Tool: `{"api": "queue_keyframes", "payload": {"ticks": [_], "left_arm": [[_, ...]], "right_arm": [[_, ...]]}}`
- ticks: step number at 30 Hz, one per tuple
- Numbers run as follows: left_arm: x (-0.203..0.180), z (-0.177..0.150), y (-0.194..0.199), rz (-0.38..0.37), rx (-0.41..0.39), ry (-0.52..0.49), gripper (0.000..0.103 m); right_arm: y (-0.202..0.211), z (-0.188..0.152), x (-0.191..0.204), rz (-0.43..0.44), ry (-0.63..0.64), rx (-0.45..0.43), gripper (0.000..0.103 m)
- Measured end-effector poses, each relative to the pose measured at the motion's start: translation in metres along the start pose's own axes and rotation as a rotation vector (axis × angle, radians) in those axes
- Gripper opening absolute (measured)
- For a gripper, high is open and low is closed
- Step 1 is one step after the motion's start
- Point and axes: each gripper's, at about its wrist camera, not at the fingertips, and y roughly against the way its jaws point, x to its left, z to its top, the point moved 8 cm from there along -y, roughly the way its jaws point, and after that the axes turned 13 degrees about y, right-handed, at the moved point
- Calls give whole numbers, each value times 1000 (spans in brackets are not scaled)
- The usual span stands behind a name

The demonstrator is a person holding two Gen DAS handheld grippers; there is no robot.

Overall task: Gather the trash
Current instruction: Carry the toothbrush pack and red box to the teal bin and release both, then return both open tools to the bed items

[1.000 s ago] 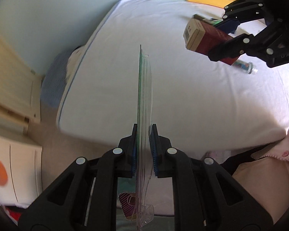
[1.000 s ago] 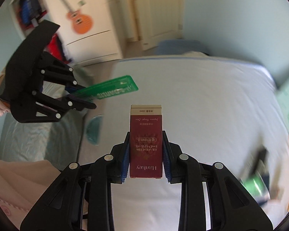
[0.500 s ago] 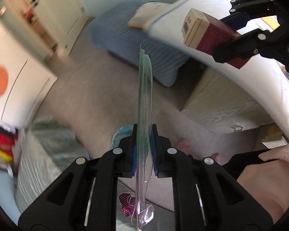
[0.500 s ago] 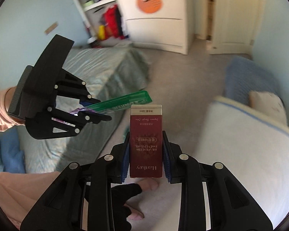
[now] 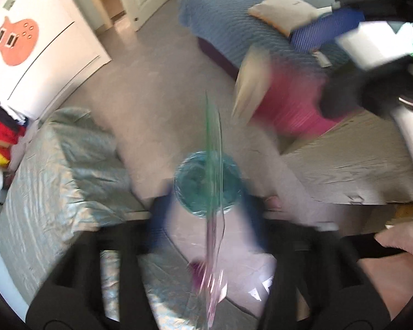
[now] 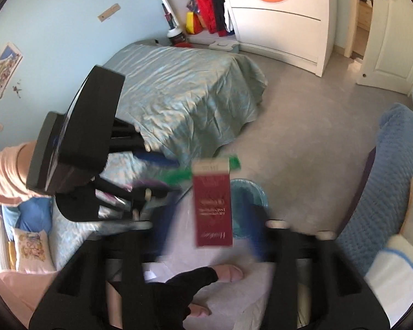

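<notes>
Both grippers hang over a round bin with a blue-green liner (image 5: 208, 185) on the floor, also in the right wrist view (image 6: 247, 195). My left gripper (image 5: 206, 211) has its jaws spread wide; the clear green-topped plastic packet (image 5: 213, 170) shows edge-on between them, touching neither, blurred. My right gripper (image 6: 213, 228) is also spread wide; the dark red carton (image 6: 212, 206) is loose between its jaws, blurred, above the bin. The carton shows blurred in the left wrist view (image 5: 283, 104) below the right gripper (image 5: 371, 63).
A bed with a pale green cover (image 6: 190, 90) lies left of the bin. A blue blanket with a pillow (image 5: 250, 27) and the white mattress (image 5: 410, 143) lie to the right. A white wardrobe with an orange guitar decal (image 6: 278, 13) stands behind. My foot (image 6: 228, 272) is near the bin.
Both grippers swung from the white mattress to above the bin. Both jaws have opened and let go of the packet and the carton, which now blur between them.
</notes>
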Motion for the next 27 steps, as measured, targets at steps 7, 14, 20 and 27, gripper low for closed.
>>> {"api": "queue_keyframes", "payload": {"ticks": [7, 14, 20, 27], "left_arm": [[22, -1, -11, 30, 17, 47, 74], [6, 0, -9, 32, 24, 7, 77], [-38, 17, 6, -9, -18, -73, 82], [-135, 44, 25, -93, -68, -311, 83]], "right_arm": [[5, -10, -17, -33, -36, 26, 63], [30, -50, -39, -80, -132, 21, 63], [78, -111, -50, -160, -279, -22, 65], [144, -204, -59, -316, -503, -78, 65]]}}
